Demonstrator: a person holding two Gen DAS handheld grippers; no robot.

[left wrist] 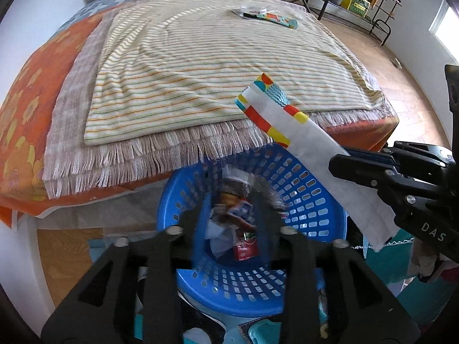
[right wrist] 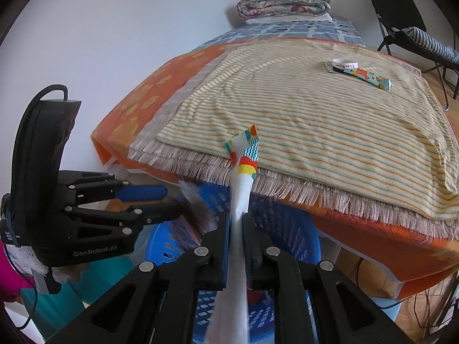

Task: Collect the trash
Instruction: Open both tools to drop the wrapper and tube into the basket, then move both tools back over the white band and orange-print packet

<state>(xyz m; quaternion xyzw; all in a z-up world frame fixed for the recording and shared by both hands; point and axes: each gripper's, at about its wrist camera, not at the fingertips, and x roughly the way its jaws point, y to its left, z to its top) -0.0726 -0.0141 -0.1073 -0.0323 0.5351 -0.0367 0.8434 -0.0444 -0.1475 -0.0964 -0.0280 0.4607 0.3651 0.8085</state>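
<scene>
A blue perforated basket (left wrist: 304,192) stands below the bed's near edge and holds several wrappers (left wrist: 243,246). My left gripper (left wrist: 232,206) hovers open over the basket; a blurred grey scrap (right wrist: 198,203) falls just past its tips. My right gripper (right wrist: 236,220) is shut on a long white paper strip with a colourful end (right wrist: 242,177), held above the basket (right wrist: 275,223); the strip also shows in the left wrist view (left wrist: 309,146). More trash (right wrist: 358,71), a white band and a colourful strip, lies at the far right of the striped cloth (left wrist: 266,14).
The bed carries a striped cloth (right wrist: 315,129) over a fringed blanket (left wrist: 143,154) and an orange cover. Folded bedding (right wrist: 284,0) sits at its head. A folding chair (right wrist: 401,14) and racks stand to the right on wooden floor.
</scene>
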